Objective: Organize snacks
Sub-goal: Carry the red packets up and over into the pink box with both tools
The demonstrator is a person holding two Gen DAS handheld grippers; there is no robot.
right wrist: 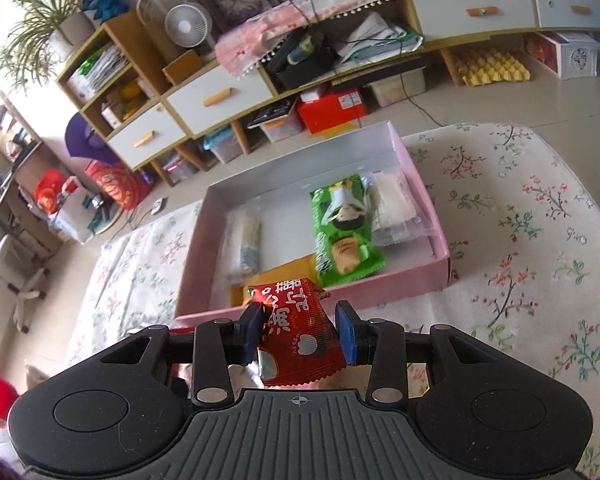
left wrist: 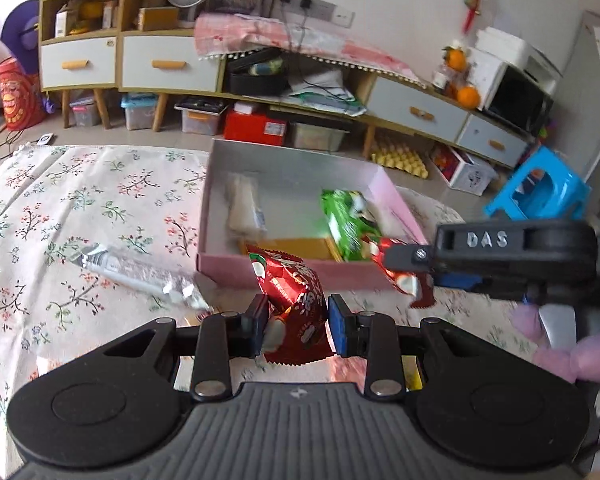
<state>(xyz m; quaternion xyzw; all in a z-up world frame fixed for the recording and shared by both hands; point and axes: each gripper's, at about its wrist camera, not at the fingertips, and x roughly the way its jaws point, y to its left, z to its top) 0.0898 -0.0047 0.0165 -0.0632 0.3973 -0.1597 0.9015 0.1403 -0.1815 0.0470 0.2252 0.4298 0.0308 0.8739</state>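
My left gripper is shut on a red snack packet, held just in front of the pink box. My right gripper is shut on a second red snack packet, above the box's near wall. In the left wrist view the right gripper comes in from the right with its red packet at the box's near right corner. Inside the box lie a green packet, a white wrapped snack, a clear packet and an orange packet. A silver packet lies on the floral cloth, left of the box.
The floral cloth covers the table. Beyond it stand low cabinets with storage bins and a red box beneath. A blue plastic stool is at the right. A purple sleeve shows near the right gripper.
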